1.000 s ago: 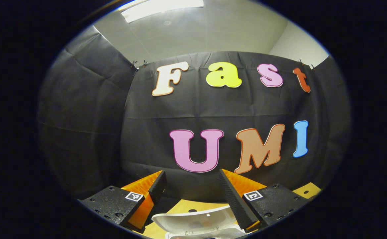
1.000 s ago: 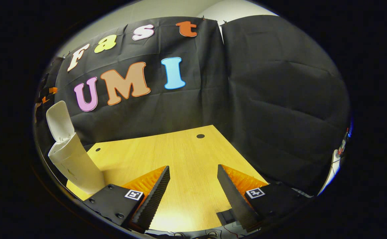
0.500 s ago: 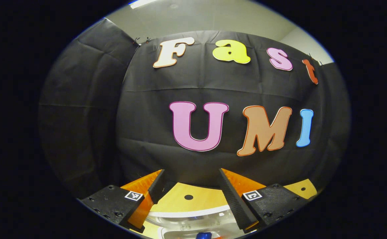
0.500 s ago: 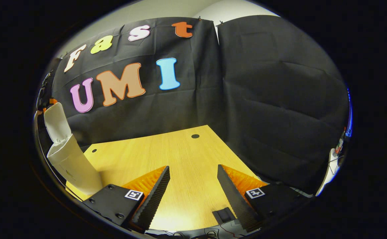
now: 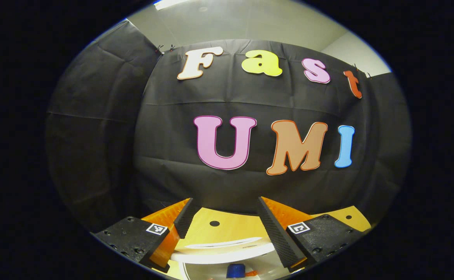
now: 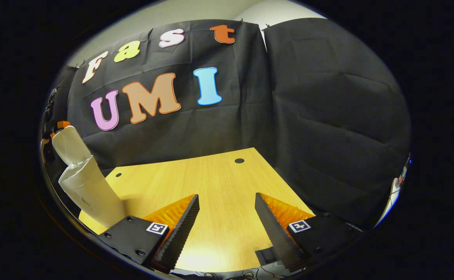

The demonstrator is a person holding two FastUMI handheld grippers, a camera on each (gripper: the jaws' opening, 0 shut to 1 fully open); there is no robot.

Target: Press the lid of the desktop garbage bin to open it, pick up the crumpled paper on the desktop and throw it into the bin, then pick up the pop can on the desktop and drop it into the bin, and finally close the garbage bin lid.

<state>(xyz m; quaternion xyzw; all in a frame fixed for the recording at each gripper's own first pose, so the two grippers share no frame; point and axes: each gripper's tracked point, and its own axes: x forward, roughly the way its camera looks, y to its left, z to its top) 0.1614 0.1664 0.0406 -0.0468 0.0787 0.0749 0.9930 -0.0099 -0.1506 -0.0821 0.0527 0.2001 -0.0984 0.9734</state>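
- Now my left gripper hangs with jaws apart and empty right above the white plastic desktop bin.
- Its white lid stands raised; blue and orange shows inside, probably the can.
- My right gripper is spread and empty over the bare yellow wooden table.
- Only closing the lid seems left.

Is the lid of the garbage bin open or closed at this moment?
Open. In the right gripper view the lid stands raised above the white garbage bin, tilted back from its mouth.
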